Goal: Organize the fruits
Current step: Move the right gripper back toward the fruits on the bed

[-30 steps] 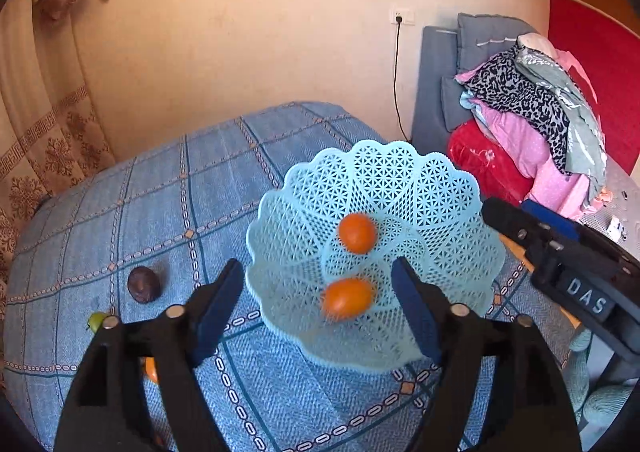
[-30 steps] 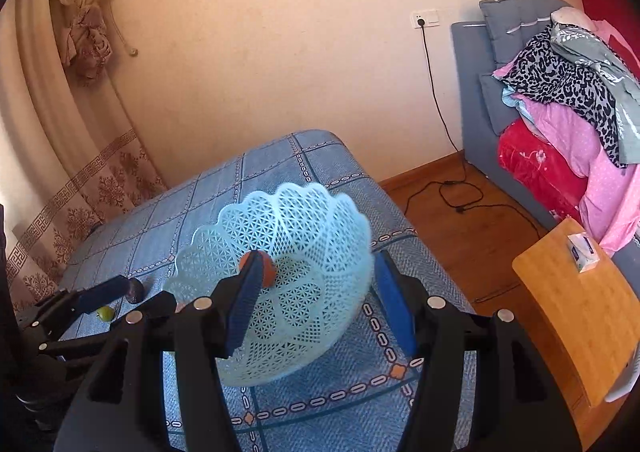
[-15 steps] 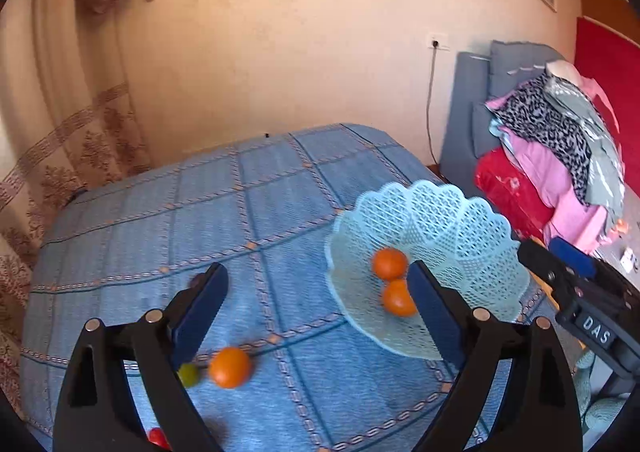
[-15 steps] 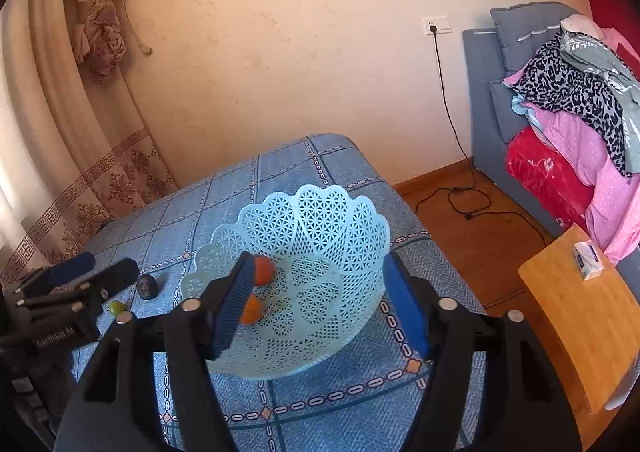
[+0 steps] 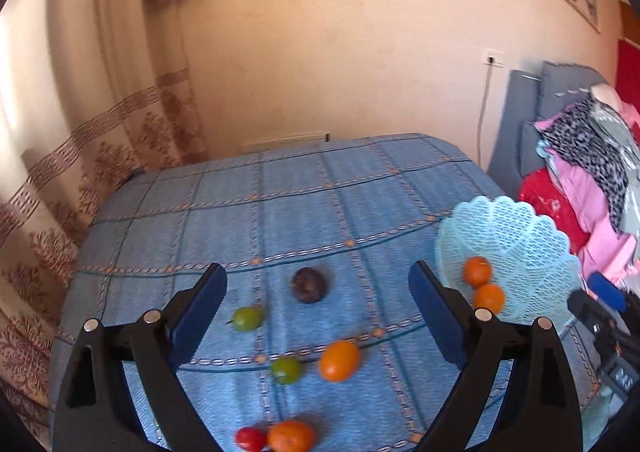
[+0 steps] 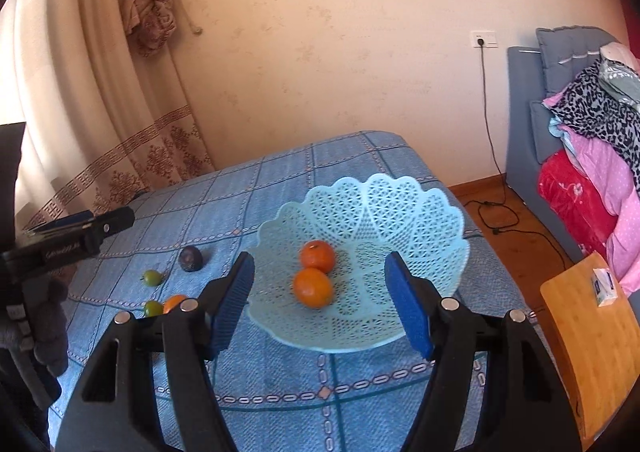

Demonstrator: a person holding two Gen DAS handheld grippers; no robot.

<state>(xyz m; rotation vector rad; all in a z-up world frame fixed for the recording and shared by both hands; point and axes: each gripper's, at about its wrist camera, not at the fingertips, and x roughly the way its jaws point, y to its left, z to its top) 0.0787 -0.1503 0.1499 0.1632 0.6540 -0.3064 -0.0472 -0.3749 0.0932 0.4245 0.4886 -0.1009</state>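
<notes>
So far, two oranges (image 6: 314, 272) lay touching each other in the light blue lattice basket (image 6: 420, 212), which sat on the blue checked tablecloth (image 5: 280, 204) near the table's right edge. That much of the sorting looked done. The rest of the fruit was scattered on the cloth, well apart from the basket: a dark round fruit (image 5: 309, 285), two small green fruits (image 5: 248, 318) (image 5: 286, 370), a loose orange (image 5: 339, 360), and at the near edge another orange (image 5: 290, 436) touching a small red fruit (image 5: 251, 438). By my count six pieces remained, so the job seemed roughly a quarter through.

The left gripper (image 5: 316, 312) hung over the scattered fruit with its jaws spread wide and nothing between them; the dark fruit and one green fruit sat within its gap in the view. The right gripper (image 6: 320, 300) was likewise spread and empty, held in front of the basket. A pickup from the loose pile appeared the likely next step.
</notes>
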